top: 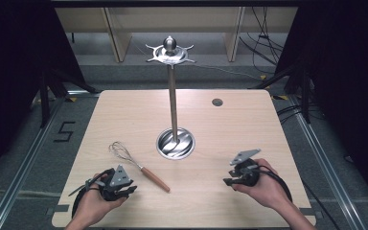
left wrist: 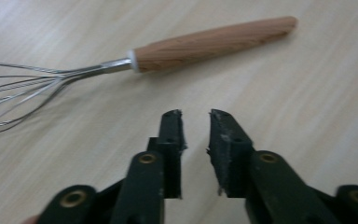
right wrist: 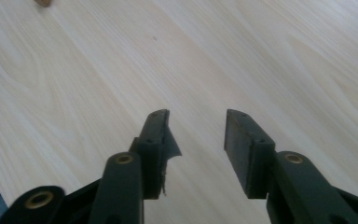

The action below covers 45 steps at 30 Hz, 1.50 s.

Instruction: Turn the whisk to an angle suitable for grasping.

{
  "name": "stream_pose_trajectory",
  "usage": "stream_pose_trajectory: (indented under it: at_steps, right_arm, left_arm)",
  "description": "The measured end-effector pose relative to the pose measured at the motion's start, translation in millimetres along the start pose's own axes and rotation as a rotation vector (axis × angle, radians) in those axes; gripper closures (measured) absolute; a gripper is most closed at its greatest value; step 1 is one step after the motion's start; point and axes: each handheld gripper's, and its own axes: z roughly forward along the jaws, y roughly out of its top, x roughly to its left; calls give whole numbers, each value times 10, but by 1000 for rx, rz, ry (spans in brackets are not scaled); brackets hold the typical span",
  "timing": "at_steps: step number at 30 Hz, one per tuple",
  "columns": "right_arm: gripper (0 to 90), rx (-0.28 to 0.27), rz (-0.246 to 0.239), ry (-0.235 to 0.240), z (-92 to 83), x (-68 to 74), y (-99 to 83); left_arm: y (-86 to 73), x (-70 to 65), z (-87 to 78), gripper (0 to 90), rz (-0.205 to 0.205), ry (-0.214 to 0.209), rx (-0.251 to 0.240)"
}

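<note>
Pale wood counter (top: 230, 139) lay under both hands. Whisk (top: 139, 166) rested flat just ahead of my left claw (left wrist: 196, 116), handle nearest for an easy grab, jaws narrow and empty. Right claw (right wrist: 197, 116) waited wider, well right of the whisk, holding nothing.

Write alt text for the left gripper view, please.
A whisk with a wooden handle lies on a pale wooden table, just beyond the left gripper, whose two black jaws stand slightly apart with nothing between them.
</note>
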Motion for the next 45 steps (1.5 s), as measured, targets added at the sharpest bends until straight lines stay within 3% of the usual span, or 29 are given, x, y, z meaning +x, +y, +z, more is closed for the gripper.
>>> stream_pose_trajectory:
  at_steps: [2,3,4,5,7,8,9,11,12,13,14,16,17,19,24,26,28,30,31,32,35,37,38,39,40,41,42,43,45]
  right_arm:
    - [670,-6,6,-6,-48,-29,-62]
    - [710,-32,16,-22,-81,-52,-129]
    - [738,-20,12,-28,-139,-80,-177]
    - [767,-36,23,-30,-159,-99,-223]
    - [802,-50,39,-43,-223,-142,-296]
    - [809,-53,43,-57,-260,-173,-339]
    - [809,-53,43,-57,-260,-173,-339]
    - [809,-38,102,-47,-311,-156,-372]
    - [808,-55,79,-59,-307,-180,-397]
    - [802,-35,108,-42,-345,-176,-412]
    - [799,-82,103,-55,-304,-182,-434]
    - [795,-73,109,-53,-307,-177,-441]
    - [792,-63,111,-48,-317,-180,-443]
    - [785,-54,129,-38,-331,-176,-437]
    - [774,-52,115,-41,-327,-216,-454]
    - [772,-95,139,-50,-282,-200,-471]
    - [769,-50,124,-39,-319,-222,-464]
    - [768,-51,126,-40,-318,-223,-465]
    - [767,-88,131,-49,-284,-215,-473]
    - [765,-50,125,-40,-312,-226,-465]
    - [761,-47,139,-35,-310,-221,-462]
    - [741,-44,120,-39,-303,-232,-470]
    - [737,-70,112,-44,-275,-231,-480]
    - [737,-70,112,-44,-275,-231,-480]
    - [723,-42,121,-30,-289,-216,-475]
    - [716,-41,129,-23,-284,-212,-468]
    - [709,-56,103,-31,-262,-223,-470]
    - [709,-56,103,-31,-262,-223,-470]
    - [700,-69,109,-32,-240,-206,-464]
  left_arm:
    - [22,-35,3,801,10,-13,18]
    - [47,-76,7,834,5,-45,43]
    - [87,-89,6,862,18,-69,75]
    - [109,-124,23,886,20,-60,75]
    - [165,-160,75,891,33,-87,106]
    - [221,-192,142,892,51,-113,142]
    - [221,-192,142,891,51,-113,142]
    - [283,-201,204,892,82,-138,182]
    - [315,-199,236,891,94,-148,200]
    - [381,-198,309,892,109,-159,228]
    - [381,-198,309,892,109,-159,228]
    - [452,-187,379,892,122,-168,241]
    - [482,-190,412,892,107,-174,244]
    - [558,-167,462,892,128,-177,261]
    - [714,-156,599,891,125,-197,267]
    - [776,-145,667,891,137,-198,267]
    - [845,-137,730,891,132,-196,259]
    - [869,-134,746,891,131,-195,263]
    - [882,-158,778,891,88,-188,230]
    - [928,-142,810,890,95,-187,226]
    - [972,-127,819,879,106,-186,226]
    - [1039,-67,715,785,183,-208,259]
    - [1039,-67,715,738,183,-208,259]
    - [1059,-32,652,738,208,-212,266]
    - [1089,43,583,609,268,-218,309]
    - [1098,158,501,548,324,-215,335]
    - [1097,225,485,502,353,-208,347]
    - [1097,225,485,476,353,-208,347]
    - [1082,335,498,447,394,-201,363]
